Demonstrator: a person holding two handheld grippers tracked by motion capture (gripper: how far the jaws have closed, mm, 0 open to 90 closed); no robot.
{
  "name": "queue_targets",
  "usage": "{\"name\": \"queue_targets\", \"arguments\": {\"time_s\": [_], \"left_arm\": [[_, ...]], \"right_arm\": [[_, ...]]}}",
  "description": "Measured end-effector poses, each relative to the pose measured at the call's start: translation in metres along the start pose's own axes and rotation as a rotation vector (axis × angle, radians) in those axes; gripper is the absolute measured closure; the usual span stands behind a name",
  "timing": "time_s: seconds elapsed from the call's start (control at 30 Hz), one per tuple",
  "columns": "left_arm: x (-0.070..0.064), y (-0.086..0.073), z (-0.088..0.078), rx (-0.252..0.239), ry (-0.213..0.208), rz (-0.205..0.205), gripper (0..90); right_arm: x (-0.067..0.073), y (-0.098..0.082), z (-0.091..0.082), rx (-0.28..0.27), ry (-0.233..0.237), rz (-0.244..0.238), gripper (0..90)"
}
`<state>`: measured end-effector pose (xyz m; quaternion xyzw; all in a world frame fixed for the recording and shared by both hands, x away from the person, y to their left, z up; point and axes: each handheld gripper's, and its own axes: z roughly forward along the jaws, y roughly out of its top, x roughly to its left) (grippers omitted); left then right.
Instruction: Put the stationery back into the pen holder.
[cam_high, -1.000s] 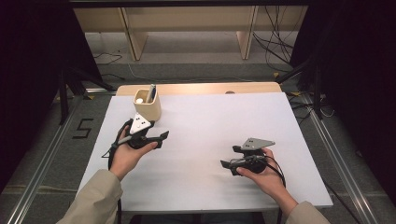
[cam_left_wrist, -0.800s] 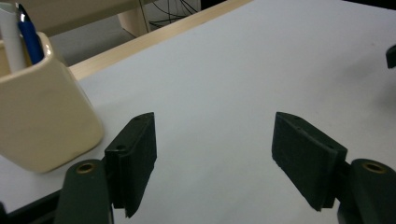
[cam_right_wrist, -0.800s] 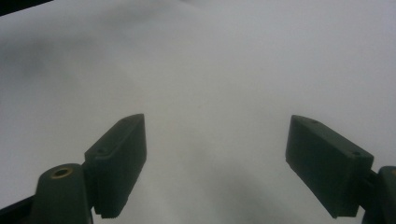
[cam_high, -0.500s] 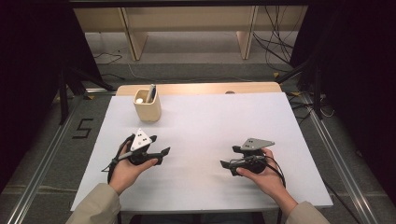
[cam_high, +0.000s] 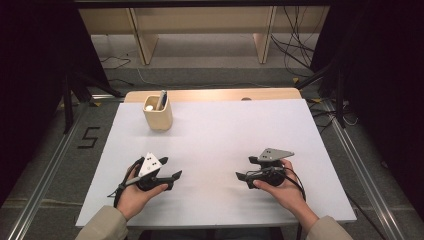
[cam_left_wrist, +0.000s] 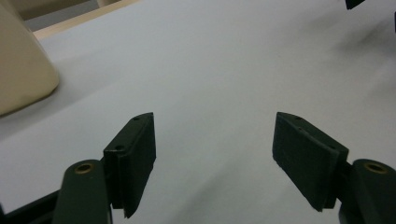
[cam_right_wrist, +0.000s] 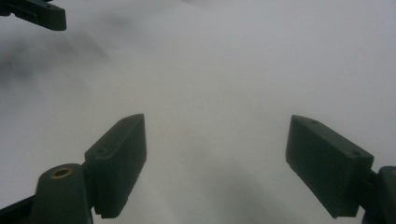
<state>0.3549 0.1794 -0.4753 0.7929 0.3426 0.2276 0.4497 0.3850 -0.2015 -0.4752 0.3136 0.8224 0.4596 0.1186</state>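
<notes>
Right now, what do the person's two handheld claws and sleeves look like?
Both are black two-jaw tools with flat, rectangular black pads. The left claw carries a white three-cornered plate with dark dots; the right claw carries a grey three-cornered plate with small holes. A thin black cable trails from each. The person wears beige long sleeves.

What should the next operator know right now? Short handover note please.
Left gripper: open, holding nothing, low over the white table at its near left.
Right gripper: open, holding nothing, near right.
The two point toward each other.
Beige cup: upright at the far left, apart from both grippers, with a pen standing in it and a small white thing I can't identify.
Done: pen sits in the cup.
Left: nothing obvious; confirm before moving.
</notes>
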Motion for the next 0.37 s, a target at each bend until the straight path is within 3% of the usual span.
{"name": "queue_targets", "arguments": {"time_s": [0.13, 0.37], "left_arm": [[-0.0050, -0.0055, 0.0003, 0.019, 0.000, 0.015, 29.8], [-0.0088, -0.0111, 0.0049, 0.067, -0.033, -0.005, 27.4]], "right_arm": [[0.0006, -0.0004, 0.0011, 0.001, 0.002, -0.006, 21.3], [0.0003, -0.0028, 0.0028, 0.029, -0.013, -0.015, 19.7]]}}
